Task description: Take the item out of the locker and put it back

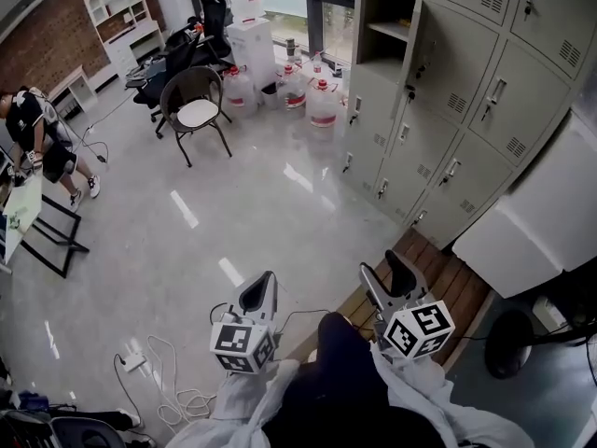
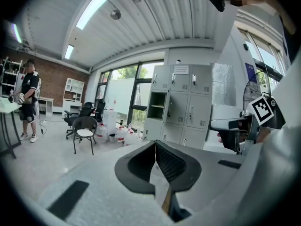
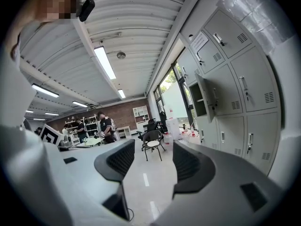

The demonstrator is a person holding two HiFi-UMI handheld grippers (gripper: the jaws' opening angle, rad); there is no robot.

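A bank of grey lockers (image 1: 448,91) fills the upper right of the head view. One upper compartment (image 1: 387,26) stands open with its door (image 1: 412,49) swung out; I see a shelf inside but no item. Both grippers hang low near the person's body, far from the lockers. My left gripper (image 1: 261,292) is shut with nothing in it, its pads meeting at the tips (image 2: 155,147). My right gripper (image 1: 385,271) is open with only floor showing between its jaws (image 3: 153,161). The open locker also shows in the left gripper view (image 2: 156,106) and the right gripper view (image 3: 200,98).
A black chair (image 1: 196,110) and several water jugs (image 1: 308,91) stand by the windows. A wooden bench (image 1: 438,283) and a white box (image 1: 541,213) lie in front of the lockers. Cables (image 1: 168,381) trail on the floor. A person (image 1: 37,138) stands far left.
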